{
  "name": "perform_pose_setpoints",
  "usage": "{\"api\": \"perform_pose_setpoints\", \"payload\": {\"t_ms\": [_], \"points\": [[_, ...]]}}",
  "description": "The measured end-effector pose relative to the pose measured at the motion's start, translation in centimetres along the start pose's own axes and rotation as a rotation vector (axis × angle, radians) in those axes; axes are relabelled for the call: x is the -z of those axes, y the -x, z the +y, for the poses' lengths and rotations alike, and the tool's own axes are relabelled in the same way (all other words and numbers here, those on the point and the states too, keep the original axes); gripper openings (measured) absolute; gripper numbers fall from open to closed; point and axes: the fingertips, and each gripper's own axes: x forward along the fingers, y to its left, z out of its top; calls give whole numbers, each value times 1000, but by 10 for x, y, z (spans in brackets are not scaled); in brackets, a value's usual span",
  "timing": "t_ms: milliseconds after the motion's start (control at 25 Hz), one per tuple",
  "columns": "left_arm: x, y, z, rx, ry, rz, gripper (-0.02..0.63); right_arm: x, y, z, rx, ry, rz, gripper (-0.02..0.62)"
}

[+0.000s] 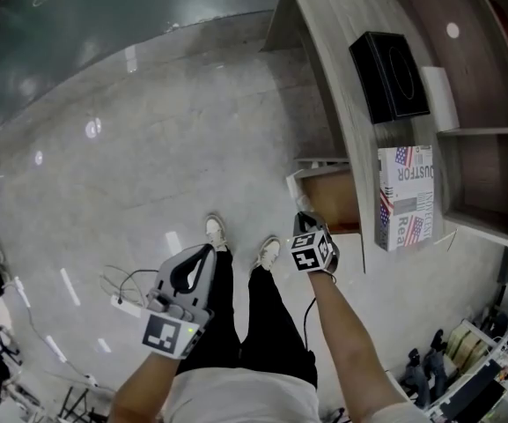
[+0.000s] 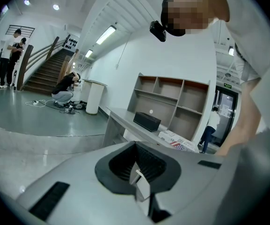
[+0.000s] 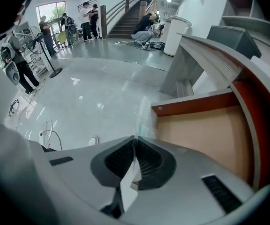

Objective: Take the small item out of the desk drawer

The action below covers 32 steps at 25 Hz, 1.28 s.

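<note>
Head view: right gripper [image 1: 305, 211] sits at the front edge of the open drawer [image 1: 334, 199]. Left gripper [image 1: 199, 258] hangs well apart, over the floor [image 1: 148, 130].

Left gripper view: jaws together, nothing between them.

Right gripper view: jaws closed on a thin see-through item [image 3: 142, 118], pinched by one edge at the drawer's front corner.

Risk, as we judge it: the hold is slim, so a quick swing away could let the item slip and drop back in.

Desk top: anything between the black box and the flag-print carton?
Nothing. In the head view the stretch of desk between the black box and the carton is bare.
</note>
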Motion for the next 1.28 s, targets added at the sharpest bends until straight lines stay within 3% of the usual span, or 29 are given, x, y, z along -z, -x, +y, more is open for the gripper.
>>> {"api": "perform_pose_setpoints", "payload": {"t_ms": [360,600,1040,1280], "points": [[-34,0,-12,9,-34,-63,18,-20,44,-24,-8,-135,-76,23],[-66,6,-27,23,-75,-108,18,-52,86,-34,-11,-188,-189,23],[-128,23,-48,21,-161,-218,18,-117,185,-70,9,-321,-474,23],[-165,42,-49,-15,-191,-277,18,-162,273,-95,48,-304,-669,23]]}}
